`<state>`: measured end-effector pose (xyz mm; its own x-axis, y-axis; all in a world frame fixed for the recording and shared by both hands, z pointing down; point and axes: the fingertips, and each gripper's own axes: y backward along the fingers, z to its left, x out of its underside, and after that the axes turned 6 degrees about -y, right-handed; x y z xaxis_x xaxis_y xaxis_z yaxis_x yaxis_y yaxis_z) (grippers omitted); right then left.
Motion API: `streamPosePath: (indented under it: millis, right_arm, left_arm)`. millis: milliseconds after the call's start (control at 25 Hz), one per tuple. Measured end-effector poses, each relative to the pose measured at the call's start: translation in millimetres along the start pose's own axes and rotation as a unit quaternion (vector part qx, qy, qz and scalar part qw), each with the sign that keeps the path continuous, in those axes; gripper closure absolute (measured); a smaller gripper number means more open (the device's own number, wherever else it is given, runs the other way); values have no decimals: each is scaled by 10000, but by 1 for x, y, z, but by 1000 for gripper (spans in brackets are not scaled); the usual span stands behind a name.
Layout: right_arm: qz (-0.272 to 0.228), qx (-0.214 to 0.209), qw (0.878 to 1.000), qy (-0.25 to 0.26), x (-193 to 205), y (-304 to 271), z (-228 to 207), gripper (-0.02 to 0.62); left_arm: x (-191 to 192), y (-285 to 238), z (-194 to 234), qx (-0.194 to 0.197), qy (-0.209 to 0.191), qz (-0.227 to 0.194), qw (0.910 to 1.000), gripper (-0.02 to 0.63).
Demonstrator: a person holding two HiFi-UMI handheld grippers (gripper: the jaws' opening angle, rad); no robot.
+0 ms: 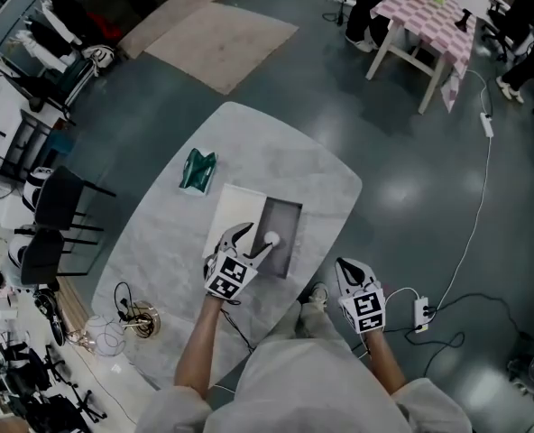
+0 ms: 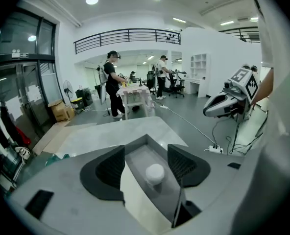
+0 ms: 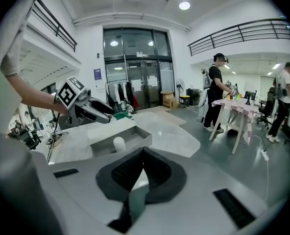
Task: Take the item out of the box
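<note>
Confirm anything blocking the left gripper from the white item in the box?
Nothing visible. The box is open on top, and the left gripper hangs over it, jaws apart, the white item lined up between them.

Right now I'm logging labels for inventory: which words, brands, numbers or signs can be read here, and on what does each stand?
None can be read.
The blue sign beside the glass doors: too small to read.
The left gripper and right gripper: square markers only, no letters.
The box and white item: no print shows.
</note>
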<state>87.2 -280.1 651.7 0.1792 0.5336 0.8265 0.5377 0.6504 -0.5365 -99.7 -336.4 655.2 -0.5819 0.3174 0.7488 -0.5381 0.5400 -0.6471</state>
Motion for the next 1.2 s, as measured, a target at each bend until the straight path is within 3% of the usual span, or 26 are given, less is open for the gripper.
streamPosePath:
  millis: [160, 320, 600, 920, 1080, 1200]
  right_arm:
    - [72, 28, 10000, -11, 5, -2, -1, 594]
    - [110, 25, 9999, -26, 8, -3, 0, 594]
    - [202, 16, 9998, -50, 16, -1, 0, 594]
    - [248, 28, 9996, -92, 22, 1, -3, 594]
    - [249, 51, 9996, -143, 24, 4, -4, 594]
    - [258, 96, 9994, -192, 26, 7, -8, 594]
  left_arm:
    - [6, -11, -10, 223, -518, 282, 9980, 356]
    - [19, -23, -25, 449, -1533, 784, 9840, 354]
    - [34, -38, -37, 698, -2818, 1373, 9470, 354]
    - [55, -55, -45, 1001, -4195, 1986, 8801, 354]
    - [61, -63, -49, 1168, -4406, 2097, 8650, 354]
    - [66, -71, -50, 1251, -4411, 2137, 8626, 354]
